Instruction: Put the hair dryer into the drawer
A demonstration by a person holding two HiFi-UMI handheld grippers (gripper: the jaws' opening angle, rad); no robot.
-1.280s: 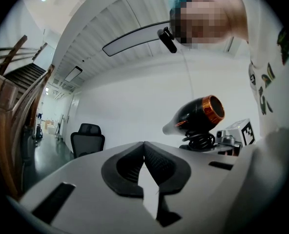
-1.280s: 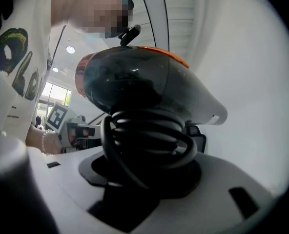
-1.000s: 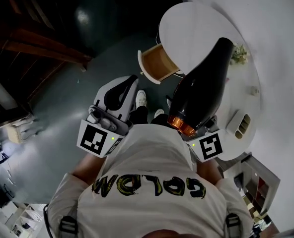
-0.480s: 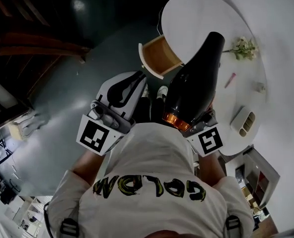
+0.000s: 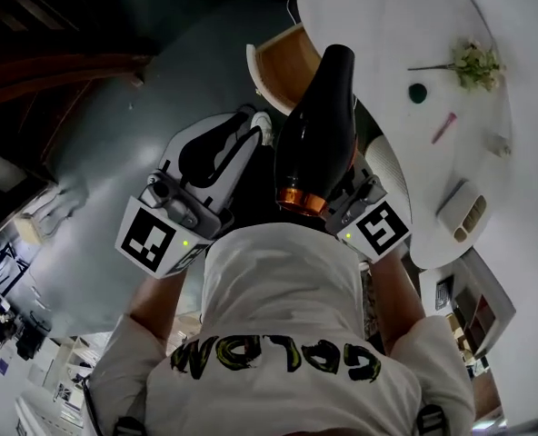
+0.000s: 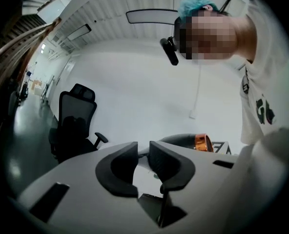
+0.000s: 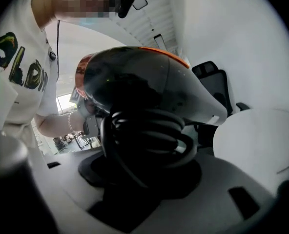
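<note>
1. Table point(image 5: 378, 25): big, white, round, w/ small bits on top. I'd stay off its rim on the way in, since the drawer sits right at its edge.
2. Drawer point(image 5: 283, 75): open, wood inside showing, white walls. In the head view it lies just past the dryer's far end. I judge the mouth only a little wider than the load, so I'd line up the long axis first and then lower.
3. Hair dryer point(image 5: 319, 134): black w/ an orange ring, carried in the air and pointing toward the drawer, not in it yet. Its far end overlaps the drawer's near wall in the head view; can't tell the height above it. I'd go nose first, slow and level.
4. Right hand-held gripper point(image 7: 142, 177): jaws spread wide and clamped on the dryer's handle, over the wound cord point(image 7: 149, 135). I'd keep that clamp until the body rests on the drawer floor.
5. Left hand-held gripper point(image 6: 143, 152): jaws have just been opening, narrow gap, nothing between them. It hangs beside the dryer, free to steady the drawer front if it shifts.
6. The cord coil is the snag risk, imo, so I'd watch that it clears the wall.
</note>
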